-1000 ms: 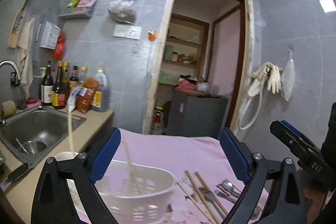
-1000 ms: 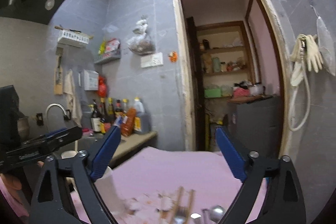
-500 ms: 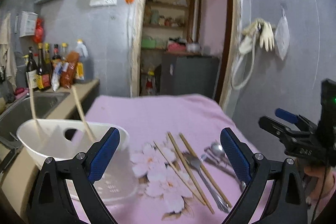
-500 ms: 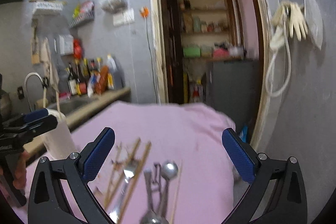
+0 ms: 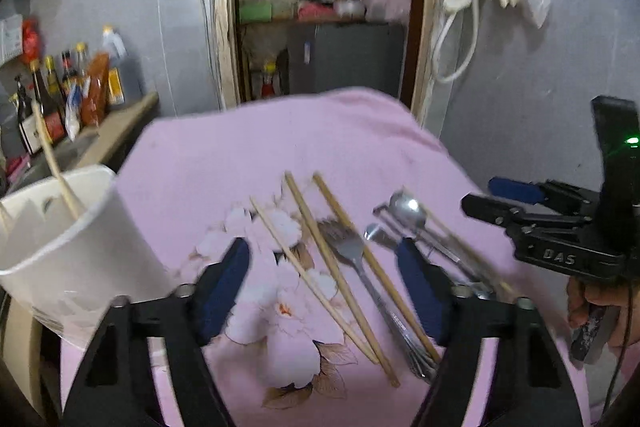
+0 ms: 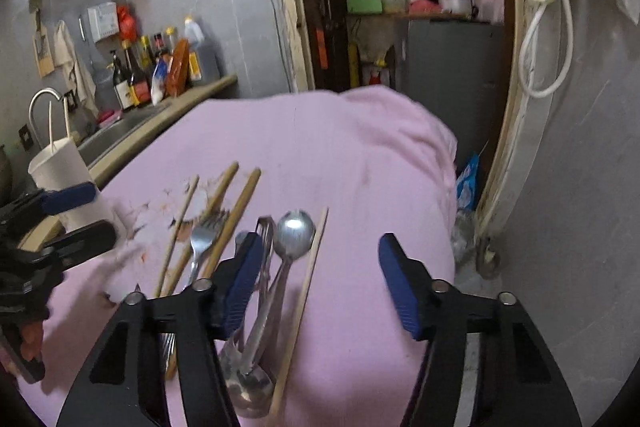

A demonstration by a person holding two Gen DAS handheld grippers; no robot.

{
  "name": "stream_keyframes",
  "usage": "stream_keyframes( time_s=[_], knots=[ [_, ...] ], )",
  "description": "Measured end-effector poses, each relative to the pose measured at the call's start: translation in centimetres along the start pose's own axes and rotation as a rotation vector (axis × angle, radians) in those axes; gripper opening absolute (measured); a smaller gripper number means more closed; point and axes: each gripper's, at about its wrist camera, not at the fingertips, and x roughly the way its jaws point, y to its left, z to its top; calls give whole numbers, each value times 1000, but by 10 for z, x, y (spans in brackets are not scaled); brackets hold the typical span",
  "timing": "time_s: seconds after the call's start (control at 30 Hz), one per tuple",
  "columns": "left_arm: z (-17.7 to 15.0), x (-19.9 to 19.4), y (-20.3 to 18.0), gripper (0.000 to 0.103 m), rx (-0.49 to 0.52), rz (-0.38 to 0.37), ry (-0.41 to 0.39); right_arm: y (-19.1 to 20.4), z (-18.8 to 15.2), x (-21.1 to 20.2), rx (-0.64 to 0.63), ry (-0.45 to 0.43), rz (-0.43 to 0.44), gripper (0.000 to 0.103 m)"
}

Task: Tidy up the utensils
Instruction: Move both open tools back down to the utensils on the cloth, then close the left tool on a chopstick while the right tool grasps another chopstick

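Utensils are mostly still loose on the pink cloth (image 5: pixel 256 147), so this job looks like it's barely started. In the left wrist view I count three chopsticks (image 5: pixel 320 267) lying side by side at a slant, a fork (image 5: pixel 348 243) tangled in among them, and a spoon (image 5: pixel 408 207) with a couple more metal handles just to the right, plus what looks like another chopstick past those. The right wrist view shows that spoon (image 6: pixel 295 229) and a lone chopstick (image 6: pixel 308 291) beside it.

What's done: the white holder (image 5: pixel 60 239) at the left edge of the cloth already has a chopstick (image 5: pixel 56 167) standing in it, and maybe a second one at the very edge of the picture, hard to tell.

Tools: the left gripper (image 5: pixel 324 279) hangs over the chopsticks and fork with its jaws closing, the pieces lying below the gap, but the pads aren't pressing on anything. The right gripper (image 6: pixel 320 283) is closing too, over the spoon handle and the lone chopstick, and it isn't gripping anything either.

So my guess is pretty much everything on the cloth is left to go into the holder, sorted or not.
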Motion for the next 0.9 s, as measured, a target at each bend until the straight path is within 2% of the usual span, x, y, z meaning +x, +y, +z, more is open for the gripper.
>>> stream_keyframes(
  time_s=[0.13, 0.27, 0.47, 0.8, 0.9],
  knots=[
    [-1, 34, 5, 33, -21, 41, 112, -2, 4, 16, 10, 64, 29, 37],
    [-1, 57, 22, 30, -92, 42, 190, -1, 8, 27, -5, 112, 37, 27],
    [-4, 71, 34, 27, -114, 53, 255, 5, 10, 43, -54, 199, 13, 19],
    [3, 86, 37, 24, -119, 50, 317, 11, 16, 59, -102, 292, -24, 19],
    [7, 89, 37, 15, -128, 52, 329, 11, 19, 63, -98, 318, -31, 18]
  ],
)
